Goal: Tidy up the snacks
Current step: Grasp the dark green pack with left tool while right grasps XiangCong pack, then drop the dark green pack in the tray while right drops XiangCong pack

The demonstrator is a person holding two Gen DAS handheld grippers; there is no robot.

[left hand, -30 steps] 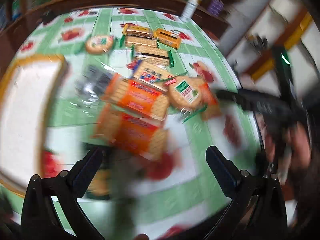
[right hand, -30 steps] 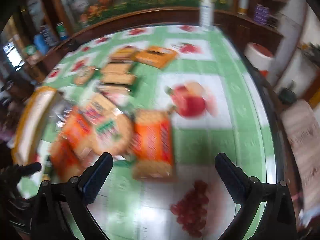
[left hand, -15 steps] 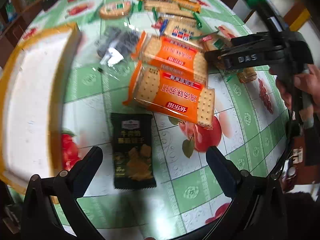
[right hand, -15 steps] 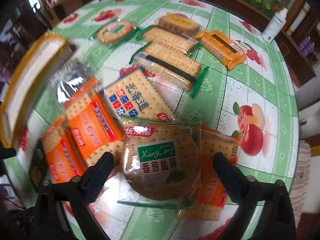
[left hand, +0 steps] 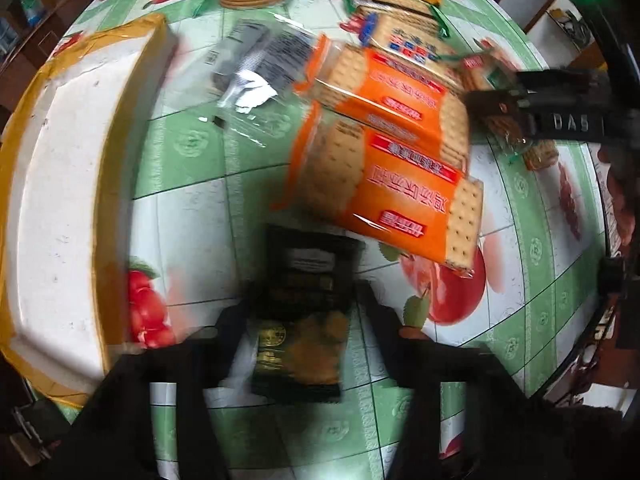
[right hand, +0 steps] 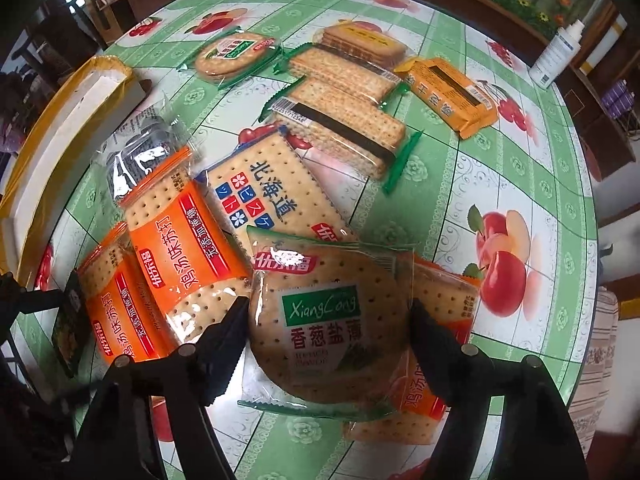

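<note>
Snack packs lie in a heap on a green fruit-print tablecloth [right hand: 460,184]. My left gripper [left hand: 306,312] has its fingers on both sides of a black snack pouch [left hand: 306,312]; the view is blurred and contact is unclear. My right gripper [right hand: 328,324] has its fingers on both sides of a round XiangCong cracker pack [right hand: 324,324], which lies on an orange cracker pack [right hand: 436,396]. Two more orange cracker packs [right hand: 180,248] and a blue-print cracker pack [right hand: 264,196] lie to its left. The right gripper also shows in the left wrist view [left hand: 492,108].
A white box with a yellow taped rim [left hand: 68,184] stands at the left. Further back lie a silver-black pouch [right hand: 136,160], green-edged cracker packs [right hand: 340,120], a round cracker pack [right hand: 232,56], an orange box [right hand: 448,96] and a white bottle [right hand: 556,56]. The table edge runs at the right.
Both grippers have come down toward the table. The left fingers have narrowed around the black pouch. The right fingers have narrowed around the round cracker pack.
</note>
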